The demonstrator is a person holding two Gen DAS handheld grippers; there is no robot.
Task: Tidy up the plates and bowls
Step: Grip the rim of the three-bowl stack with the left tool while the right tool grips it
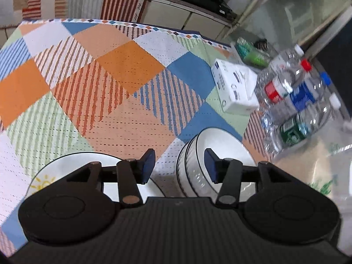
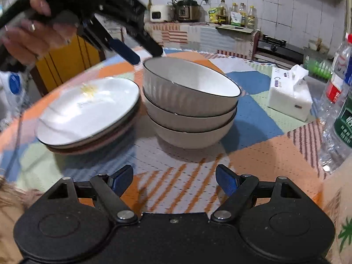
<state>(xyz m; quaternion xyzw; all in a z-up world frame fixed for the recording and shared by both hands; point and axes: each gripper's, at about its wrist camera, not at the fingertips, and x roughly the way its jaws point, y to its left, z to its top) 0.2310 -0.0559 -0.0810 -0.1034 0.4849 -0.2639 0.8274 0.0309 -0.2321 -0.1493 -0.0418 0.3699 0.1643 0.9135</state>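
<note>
Three white bowls with dark rims sit stacked point(image 2: 191, 105) on the patterned tablecloth point(image 2: 180, 176). The stack also shows in the left wrist view point(image 1: 198, 167). To its left lies a stack of plates point(image 2: 88, 112), the top one white with a yellow sun mark; in the left wrist view the top plate point(image 1: 66, 167) is partly hidden by the gripper. My left gripper point(image 1: 179, 165) is open and empty, above and between the two stacks; it also shows in the right wrist view point(image 2: 143, 55). My right gripper point(image 2: 173, 181) is open and empty, in front of the bowls.
A white tissue box point(image 2: 290, 94) stands right of the bowls. Several plastic water bottles point(image 1: 297, 96) stand at the table's right edge. A kitchen counter with oil bottles and a cooker point(image 2: 189, 11) is behind the table. A yellow chair point(image 2: 66, 63) stands at the far left.
</note>
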